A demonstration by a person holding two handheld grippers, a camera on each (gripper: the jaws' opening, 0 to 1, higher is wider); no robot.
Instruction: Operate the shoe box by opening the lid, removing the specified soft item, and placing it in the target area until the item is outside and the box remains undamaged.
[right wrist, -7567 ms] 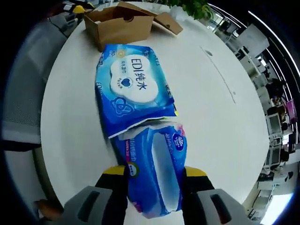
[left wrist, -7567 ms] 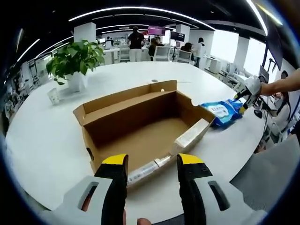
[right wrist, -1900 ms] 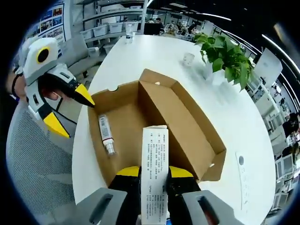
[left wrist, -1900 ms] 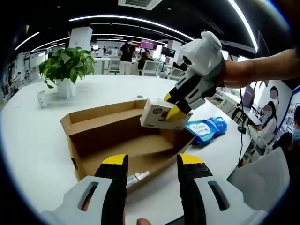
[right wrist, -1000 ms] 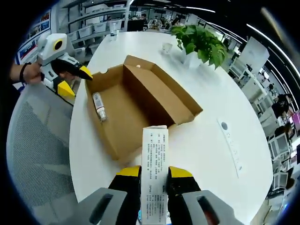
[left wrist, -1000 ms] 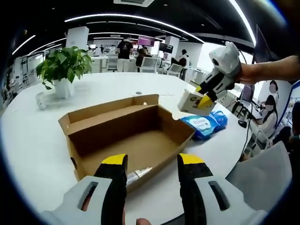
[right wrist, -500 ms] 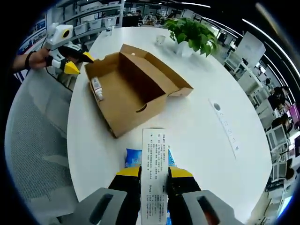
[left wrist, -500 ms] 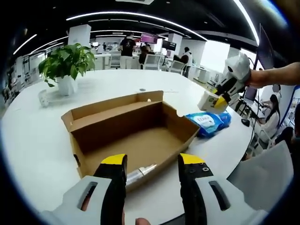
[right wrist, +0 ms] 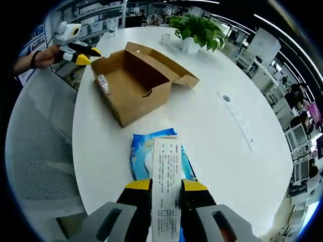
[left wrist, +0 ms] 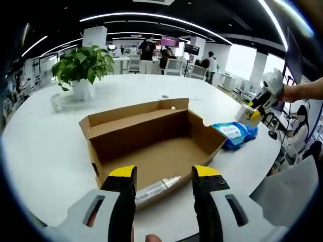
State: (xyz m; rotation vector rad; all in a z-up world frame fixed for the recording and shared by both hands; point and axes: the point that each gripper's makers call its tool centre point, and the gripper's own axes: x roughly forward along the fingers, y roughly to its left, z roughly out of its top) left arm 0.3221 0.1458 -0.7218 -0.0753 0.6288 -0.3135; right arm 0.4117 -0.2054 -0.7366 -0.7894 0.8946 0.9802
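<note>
The shoe box [left wrist: 151,146] is plain brown cardboard, lid folded back flat behind it, lying open on the white worktop [left wrist: 45,161] just ahead of the left gripper [left wrist: 163,176]. That gripper's jaws are spread apart with nothing between them. Inside the box, against the near wall and just beyond the jaw tips, lies a small silver tube [left wrist: 156,187].

The right gripper [right wrist: 164,185] is clamped on a white carton [right wrist: 166,176] printed with rows of small dark text; the carton stands up between its jaws. Directly beyond and under the carton lies a blue wipes pack [right wrist: 151,154] on the worktop, and the box sits well beyond that, toward the upper left of the right gripper view. A potted plant [right wrist: 194,30] stands farther off past the box.

Compared with half a second ago, the right gripper has carried the carton farther from the box, so that more of the blue pack shows ahead of it. In the left gripper view the right gripper now sits beyond the pack, smaller and farther off.
</note>
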